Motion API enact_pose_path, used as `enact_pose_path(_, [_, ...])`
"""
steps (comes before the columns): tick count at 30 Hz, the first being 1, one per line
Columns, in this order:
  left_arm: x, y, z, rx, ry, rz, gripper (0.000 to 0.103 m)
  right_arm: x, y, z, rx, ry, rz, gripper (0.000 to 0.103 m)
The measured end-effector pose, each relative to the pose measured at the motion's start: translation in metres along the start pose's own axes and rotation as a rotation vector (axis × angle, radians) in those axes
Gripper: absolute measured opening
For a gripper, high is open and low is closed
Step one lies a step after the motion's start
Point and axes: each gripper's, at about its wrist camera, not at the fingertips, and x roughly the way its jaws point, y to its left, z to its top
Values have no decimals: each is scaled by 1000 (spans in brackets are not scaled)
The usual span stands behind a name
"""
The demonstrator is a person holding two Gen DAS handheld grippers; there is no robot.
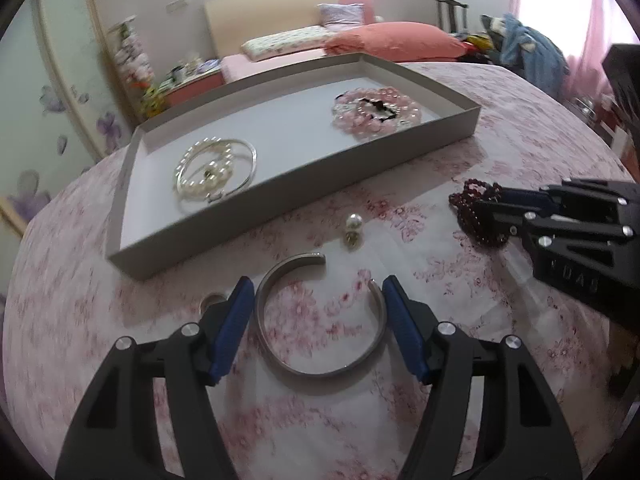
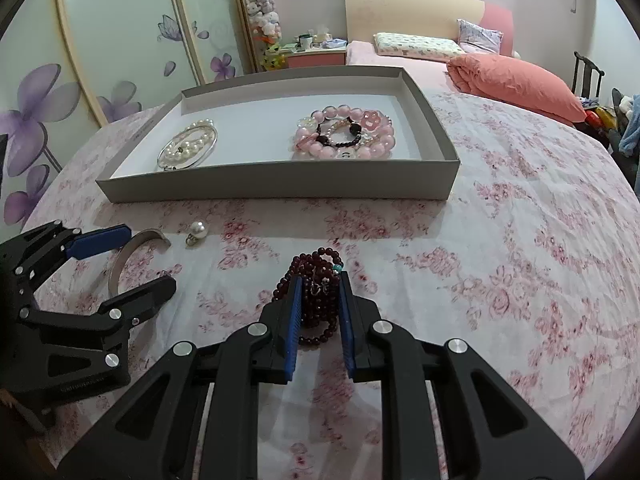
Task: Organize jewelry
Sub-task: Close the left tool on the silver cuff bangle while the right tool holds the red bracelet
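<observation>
A silver open cuff bangle [image 1: 320, 320] lies on the floral cloth between the blue pads of my left gripper [image 1: 318, 292], which is open around it, pads beside its sides. My right gripper [image 2: 320, 292] is shut on a dark red bead bracelet [image 2: 318, 280] resting on the cloth; it also shows in the left wrist view [image 1: 476, 212]. A pearl earring [image 1: 354, 226] lies just in front of the grey tray [image 1: 280, 192]. The tray holds a pearl bracelet with silver bangle [image 1: 214, 168] at left and pink bead bracelets [image 1: 376, 114] at right.
The table carries a pink floral cloth [image 2: 520, 260]. Behind it stand a bed with an orange quilt [image 2: 516, 80], a nightstand [image 2: 316, 54] and a wardrobe with purple flowers [image 2: 40, 120]. A chair with clothes [image 1: 520, 48] is at far right.
</observation>
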Motion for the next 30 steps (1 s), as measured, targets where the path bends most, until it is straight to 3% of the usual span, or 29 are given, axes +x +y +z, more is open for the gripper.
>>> enact_pose_path(3, [-1,0,-3,-42,12,9,66,0,4,-1,-7,-4,-21,19])
enact_pose_path(7, [1,11,-8,-120,8,-8,76,1,1,-2,13,-6,-9,20])
enact_pose_path(10, [0,11,-7,-123,9,-4,76,0,-2,-3,30,-8,4,20])
enact_pose_path(18, [-2,13,-8,-126,7,-11,75,-1,-3,-3,40,-8,14,21])
enact_pose_path(23, [-2,11,-9,-118,-2,-15,65,-1,-3,-3,43,-8,17,21])
enact_pose_path(30, [-2,11,-9,-120,-3,-18,65,-1,-6,-4,59,-11,23,18])
